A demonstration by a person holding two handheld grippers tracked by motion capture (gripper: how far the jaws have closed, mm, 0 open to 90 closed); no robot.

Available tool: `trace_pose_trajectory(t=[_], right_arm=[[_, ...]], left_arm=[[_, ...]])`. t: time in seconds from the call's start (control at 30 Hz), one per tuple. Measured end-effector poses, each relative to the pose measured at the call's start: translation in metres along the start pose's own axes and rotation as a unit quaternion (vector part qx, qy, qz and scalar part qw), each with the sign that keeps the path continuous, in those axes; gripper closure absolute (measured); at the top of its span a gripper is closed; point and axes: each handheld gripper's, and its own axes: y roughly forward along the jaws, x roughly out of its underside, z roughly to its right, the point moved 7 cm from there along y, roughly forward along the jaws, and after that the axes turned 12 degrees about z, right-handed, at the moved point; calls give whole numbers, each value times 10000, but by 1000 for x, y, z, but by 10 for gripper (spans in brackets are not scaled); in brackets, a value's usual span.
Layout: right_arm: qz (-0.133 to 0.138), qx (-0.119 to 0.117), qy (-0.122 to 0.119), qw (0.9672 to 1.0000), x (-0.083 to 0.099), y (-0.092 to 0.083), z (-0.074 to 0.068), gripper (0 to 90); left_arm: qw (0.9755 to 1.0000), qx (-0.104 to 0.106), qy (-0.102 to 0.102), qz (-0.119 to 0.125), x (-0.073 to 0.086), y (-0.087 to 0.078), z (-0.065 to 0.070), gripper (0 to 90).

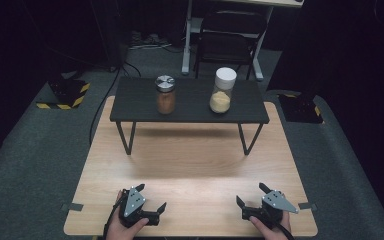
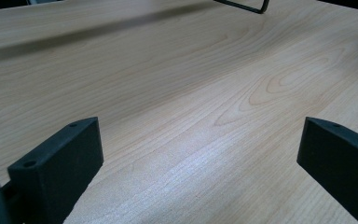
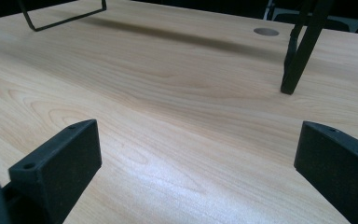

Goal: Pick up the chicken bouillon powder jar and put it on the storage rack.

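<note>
Two jars stand on a small black raised shelf at the far side of the wooden table. The left jar has a metal lid and brown contents. The right jar has a white lid and yellow powder. My left gripper rests near the table's front left edge, open, with bare wood between its jaws. My right gripper sits near the front right edge, also open and holding nothing. Both are far from the jars.
The shelf stands on thin black wire legs on the table. A black folding chair and a white desk frame stand behind. Grey carpet surrounds the table, with yellow-black striped stand bases at both sides.
</note>
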Motion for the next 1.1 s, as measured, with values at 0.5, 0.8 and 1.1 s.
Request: trace_pose_trajectory(t=[0.5, 0.8, 1.1], right_arm=[[-247, -32, -150, 9996, 5, -2, 1, 5], [-198, -89, -21, 9998, 7, -5, 6, 5], [-201, -83, -138, 9997, 6, -6, 2, 5]], left_arm=[[10000, 0, 55, -34, -1, 1, 1, 4], [9995, 13, 290, -99, -2, 3, 8, 5], [9995, 20, 286, -91, -2, 2, 8, 5]])
